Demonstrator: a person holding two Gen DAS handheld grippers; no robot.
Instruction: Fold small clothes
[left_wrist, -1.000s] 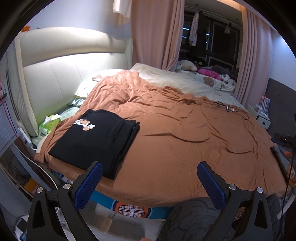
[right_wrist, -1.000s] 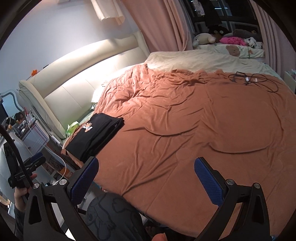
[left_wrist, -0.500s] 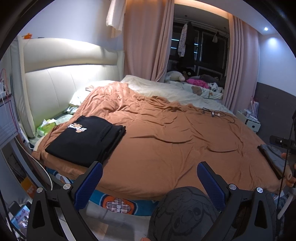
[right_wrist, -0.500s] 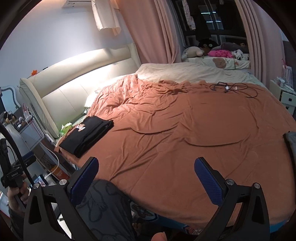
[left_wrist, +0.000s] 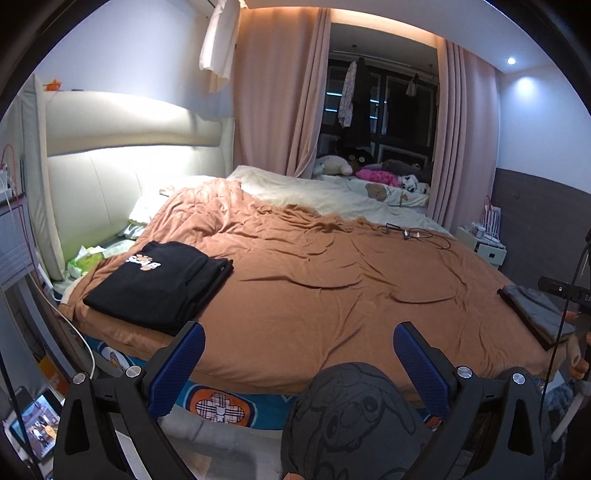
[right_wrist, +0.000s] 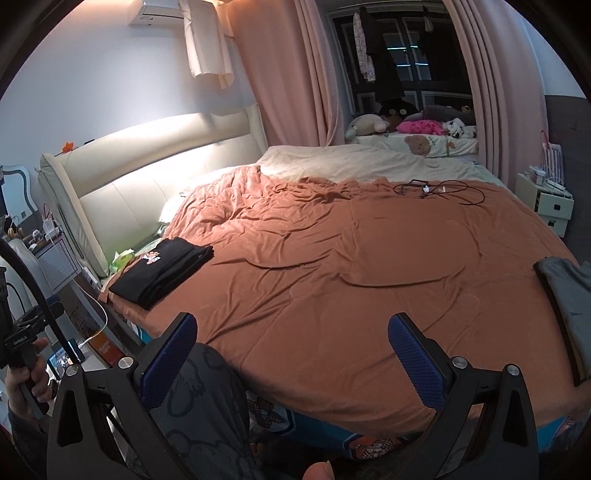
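Item: black folded garment (left_wrist: 159, 284), on the bed (left_wrist: 332, 302) near the headboard. We have drawn back; both tools (left_wrist: 299, 354) (right_wrist: 291, 350) gape wide, empty. Fold judged complete.

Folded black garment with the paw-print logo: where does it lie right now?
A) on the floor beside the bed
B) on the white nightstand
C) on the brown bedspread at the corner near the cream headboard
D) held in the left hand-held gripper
C: the folded black garment with the paw-print logo lies flat on the brown bedspread near the cream headboard; the left hand-held gripper and the right hand-held gripper are both open and empty.
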